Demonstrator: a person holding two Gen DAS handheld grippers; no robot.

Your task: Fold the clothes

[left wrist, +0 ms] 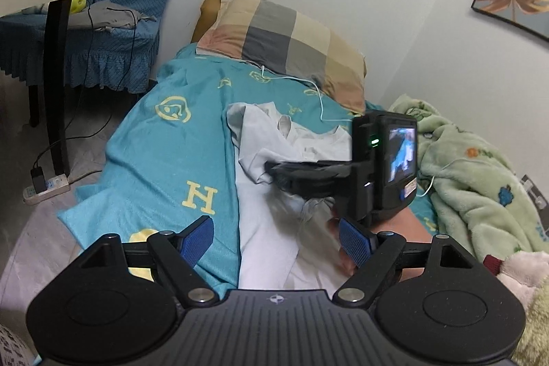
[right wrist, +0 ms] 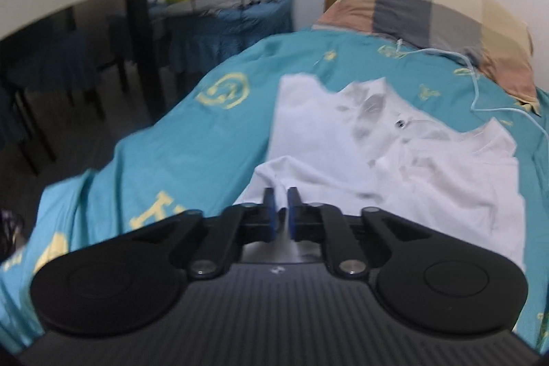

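A white collared shirt point(right wrist: 405, 167) lies on the teal bedspread point(right wrist: 192, 139), collar toward the pillow. In the left wrist view the shirt point(left wrist: 271, 228) lies ahead, partly folded over. My left gripper point(left wrist: 278, 242) is open above the shirt's lower part and holds nothing. My right gripper point(right wrist: 280, 211) has its blue pads nearly together on a fold of the shirt's left edge. It also shows in the left wrist view point(left wrist: 274, 170), crossing over the shirt from the right and pinching white cloth.
A plaid pillow point(left wrist: 284, 40) lies at the head of the bed with a white cable point(left wrist: 319, 98) trailing from it. A green fleece blanket point(left wrist: 477, 180) is heaped on the right. A blue-covered chair point(left wrist: 113, 23) and a dark table leg point(left wrist: 56, 84) stand left of the bed.
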